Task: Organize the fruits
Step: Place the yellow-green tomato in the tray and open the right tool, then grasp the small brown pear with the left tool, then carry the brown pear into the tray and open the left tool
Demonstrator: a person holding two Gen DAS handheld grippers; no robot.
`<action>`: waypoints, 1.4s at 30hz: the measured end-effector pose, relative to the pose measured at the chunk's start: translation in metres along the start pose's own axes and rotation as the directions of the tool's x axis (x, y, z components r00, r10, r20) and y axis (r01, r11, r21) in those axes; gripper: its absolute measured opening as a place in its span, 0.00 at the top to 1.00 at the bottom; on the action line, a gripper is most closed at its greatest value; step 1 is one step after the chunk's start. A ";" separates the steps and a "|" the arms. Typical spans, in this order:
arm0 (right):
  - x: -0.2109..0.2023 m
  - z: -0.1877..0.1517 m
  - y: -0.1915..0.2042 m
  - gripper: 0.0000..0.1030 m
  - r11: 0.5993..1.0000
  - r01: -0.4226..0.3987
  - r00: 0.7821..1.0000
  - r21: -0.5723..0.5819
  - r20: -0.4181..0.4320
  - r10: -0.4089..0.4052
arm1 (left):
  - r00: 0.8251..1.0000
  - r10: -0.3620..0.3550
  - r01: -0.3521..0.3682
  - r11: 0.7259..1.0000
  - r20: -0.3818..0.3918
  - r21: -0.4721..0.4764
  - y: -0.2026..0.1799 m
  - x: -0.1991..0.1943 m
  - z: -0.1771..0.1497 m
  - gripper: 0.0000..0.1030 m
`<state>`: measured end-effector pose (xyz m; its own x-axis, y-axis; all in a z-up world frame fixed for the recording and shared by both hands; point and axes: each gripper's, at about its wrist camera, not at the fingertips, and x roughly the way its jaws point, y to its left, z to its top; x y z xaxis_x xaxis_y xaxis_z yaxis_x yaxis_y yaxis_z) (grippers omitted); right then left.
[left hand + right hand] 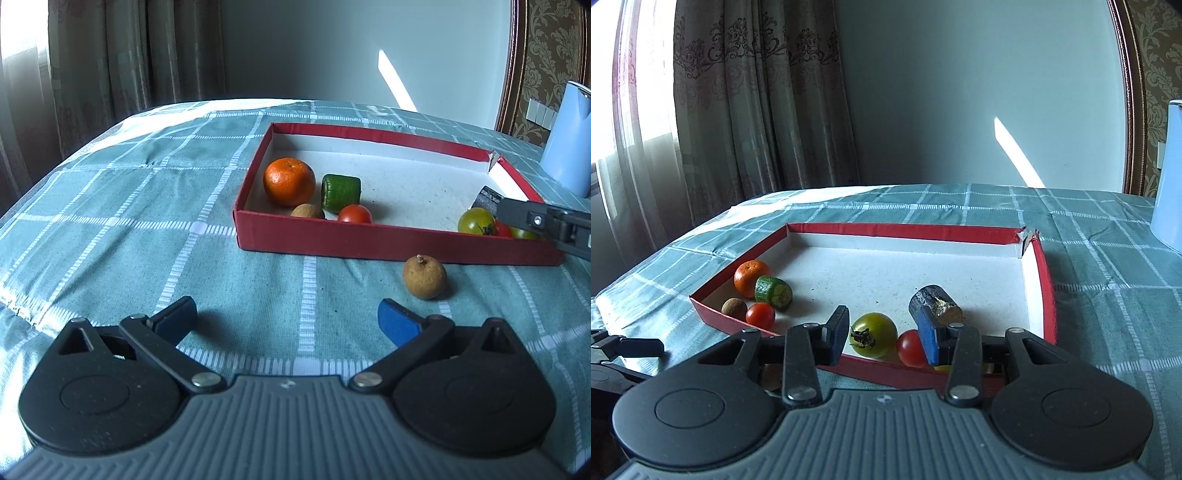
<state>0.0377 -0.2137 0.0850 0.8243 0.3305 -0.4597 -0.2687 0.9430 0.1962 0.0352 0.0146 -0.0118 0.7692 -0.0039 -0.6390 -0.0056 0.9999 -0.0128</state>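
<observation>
No words, brands or numbers can be read in either view. The only mark is a small pale emblem moulded into the grey ribbed body of each gripper, the left gripper point(287, 321) and the right gripper point(886, 334); it is possibly a logo, too small to make out.

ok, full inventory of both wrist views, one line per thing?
shallow red cardboard box: 1, white inside, on the cloth
round orange mandarin: 1, box's left end
cut green cucumber chunk: 1, beside mandarin
small brown longans: 2, one in box, one outside on cloth
red cherry tomatoes: 2, left, right
green tomato: 1, near wall
dark cylinder chunk: 1, right side
checked teal cloth: 1
pale blue container: 1, far right
left gripper: open
right gripper: open
</observation>
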 end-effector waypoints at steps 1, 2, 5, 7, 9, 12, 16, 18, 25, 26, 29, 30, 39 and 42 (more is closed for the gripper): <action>-0.008 -0.005 -0.002 0.61 1.000 -0.002 1.000 0.002 0.002 0.002 | 1.000 -0.001 0.001 1.000 -0.001 0.000 0.000 0.000 0.000 0.00; -0.015 -0.010 -0.004 0.61 1.000 -0.001 1.000 0.001 0.003 0.001 | 1.000 0.002 -0.002 1.000 -0.001 0.005 -0.001 0.000 0.000 0.00; -0.035 -0.024 -0.015 0.61 0.999 -0.012 1.000 0.036 0.002 0.012 | 1.000 -0.019 0.019 1.000 0.017 0.019 -0.002 -0.003 0.000 0.00; -0.046 -0.027 -0.022 0.56 0.998 -0.023 1.000 0.067 0.022 0.021 | 0.999 -0.031 0.030 0.999 0.041 0.028 -0.006 -0.007 0.001 0.00; -0.052 -0.030 -0.027 0.48 0.996 -0.020 0.999 0.091 0.037 0.016 | 0.998 -0.038 0.036 0.998 0.053 0.042 -0.013 -0.009 0.002 0.00; -0.055 -0.031 -0.035 0.47 0.991 -0.037 0.998 0.128 0.050 0.031 | 0.998 -0.041 0.038 0.997 0.055 0.060 -0.026 -0.007 0.005 0.00; -0.054 -0.032 -0.040 0.47 0.986 -0.057 0.997 0.157 0.050 0.050 | 0.998 -0.037 0.032 0.995 0.051 0.098 -0.044 -0.001 0.010 0.02; -0.054 -0.033 -0.044 0.47 0.981 -0.067 0.997 0.180 0.049 0.059 | 0.998 -0.039 0.034 0.993 0.041 0.115 -0.052 0.003 0.011 0.02; -0.052 -0.034 -0.050 0.47 0.971 -0.095 0.995 0.219 0.048 0.086 | 0.999 -0.052 0.049 0.990 0.016 0.133 -0.071 0.014 0.015 0.16; -0.052 -0.034 -0.051 0.47 0.970 -0.097 0.995 0.224 0.049 0.088 | 0.998 -0.053 0.050 0.990 0.017 0.129 -0.072 0.015 0.016 0.19; -0.052 -0.035 -0.052 0.47 0.967 -0.103 0.994 0.232 0.049 0.094 | 0.997 -0.076 0.073 0.990 0.021 0.119 -0.070 0.014 0.015 0.31; -0.052 -0.035 -0.052 0.47 0.967 -0.104 0.994 0.233 0.047 0.095 | 0.996 -0.081 0.078 0.990 0.023 0.119 -0.070 0.013 0.015 0.33; -0.051 -0.035 -0.053 0.37 0.965 -0.101 0.995 0.242 0.043 0.094 | 0.993 -0.109 0.102 0.988 0.050 0.119 -0.071 0.003 0.008 0.74; -0.051 -0.035 -0.054 0.37 0.964 -0.100 0.995 0.248 0.045 0.091 | 0.993 -0.106 0.099 0.988 0.053 0.118 -0.072 0.001 0.007 0.75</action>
<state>-0.0072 -0.2802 0.0673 0.8178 0.4133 -0.4004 -0.2178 0.8664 0.4494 0.0405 -0.0574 -0.0064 0.7979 -0.1094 -0.5928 0.1465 0.9891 0.0147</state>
